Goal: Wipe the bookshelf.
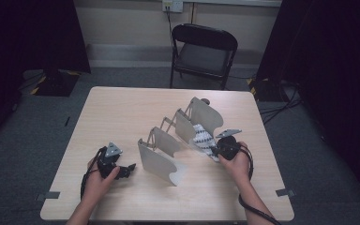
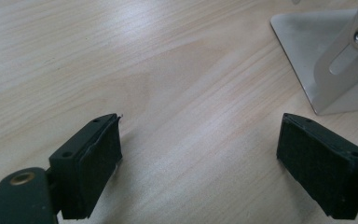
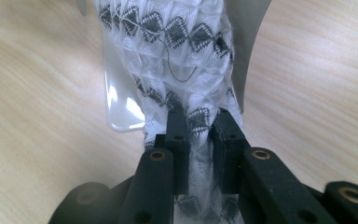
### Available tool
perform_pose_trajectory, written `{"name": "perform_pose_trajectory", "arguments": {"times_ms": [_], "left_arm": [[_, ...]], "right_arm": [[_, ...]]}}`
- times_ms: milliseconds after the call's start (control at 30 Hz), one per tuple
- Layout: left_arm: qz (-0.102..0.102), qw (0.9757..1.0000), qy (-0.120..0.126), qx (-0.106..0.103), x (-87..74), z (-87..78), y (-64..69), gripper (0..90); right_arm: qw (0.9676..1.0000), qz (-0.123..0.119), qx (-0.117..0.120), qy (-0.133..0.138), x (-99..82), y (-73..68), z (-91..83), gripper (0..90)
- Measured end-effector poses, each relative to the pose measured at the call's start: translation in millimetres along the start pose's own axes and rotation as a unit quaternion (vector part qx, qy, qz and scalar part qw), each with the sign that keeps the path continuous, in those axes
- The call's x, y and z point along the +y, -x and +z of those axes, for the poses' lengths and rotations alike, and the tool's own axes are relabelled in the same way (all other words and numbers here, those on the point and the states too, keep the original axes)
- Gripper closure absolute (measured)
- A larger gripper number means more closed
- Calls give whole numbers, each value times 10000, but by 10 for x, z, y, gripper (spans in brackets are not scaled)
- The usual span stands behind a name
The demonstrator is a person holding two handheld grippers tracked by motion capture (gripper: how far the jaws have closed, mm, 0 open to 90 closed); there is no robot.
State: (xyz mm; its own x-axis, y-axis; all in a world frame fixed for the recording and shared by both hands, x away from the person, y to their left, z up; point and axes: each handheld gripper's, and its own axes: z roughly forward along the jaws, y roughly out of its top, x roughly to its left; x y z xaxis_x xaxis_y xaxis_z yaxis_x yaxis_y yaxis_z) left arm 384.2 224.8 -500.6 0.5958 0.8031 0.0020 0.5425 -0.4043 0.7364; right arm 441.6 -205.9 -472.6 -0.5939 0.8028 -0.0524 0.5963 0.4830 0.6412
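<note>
A metal rack of several upright curved plates [image 1: 171,140] runs diagonally across the table. A white cloth with a black diamond pattern [image 1: 203,139] lies in the slot between its two far plates. My right gripper [image 1: 219,151] is shut on the near end of that cloth [image 3: 186,70], which bunches between the black pads [image 3: 177,123]. A grey plate [image 3: 249,42] stands just behind the cloth. My left gripper [image 1: 127,169] rests on the table just left of the rack's nearest plate, open, with bare wood between its pads [image 2: 98,158]. The rack's foot [image 2: 307,51] sits ahead to the right.
The light wooden table [image 1: 122,112] has bare room to the left and along its front edge. A black folding chair [image 1: 201,51] stands behind the far edge. Dark curtains hang at both sides, and cables lie on the grey floor at the right.
</note>
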Motion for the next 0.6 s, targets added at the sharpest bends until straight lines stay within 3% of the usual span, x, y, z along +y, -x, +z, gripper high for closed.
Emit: {"name": "perform_pose_trajectory", "arguments": {"times_ms": [267, 600], "left_arm": [[-12, 10000, 11, 8, -1, 2, 2, 133], [-4, 10000, 10, 9, 0, 2, 1, 133]], "right_arm": [[10000, -44, 51, -10, -138, -12, -118, 790], [10000, 87, 20, -19, -351, 51, -300, 790]]}}
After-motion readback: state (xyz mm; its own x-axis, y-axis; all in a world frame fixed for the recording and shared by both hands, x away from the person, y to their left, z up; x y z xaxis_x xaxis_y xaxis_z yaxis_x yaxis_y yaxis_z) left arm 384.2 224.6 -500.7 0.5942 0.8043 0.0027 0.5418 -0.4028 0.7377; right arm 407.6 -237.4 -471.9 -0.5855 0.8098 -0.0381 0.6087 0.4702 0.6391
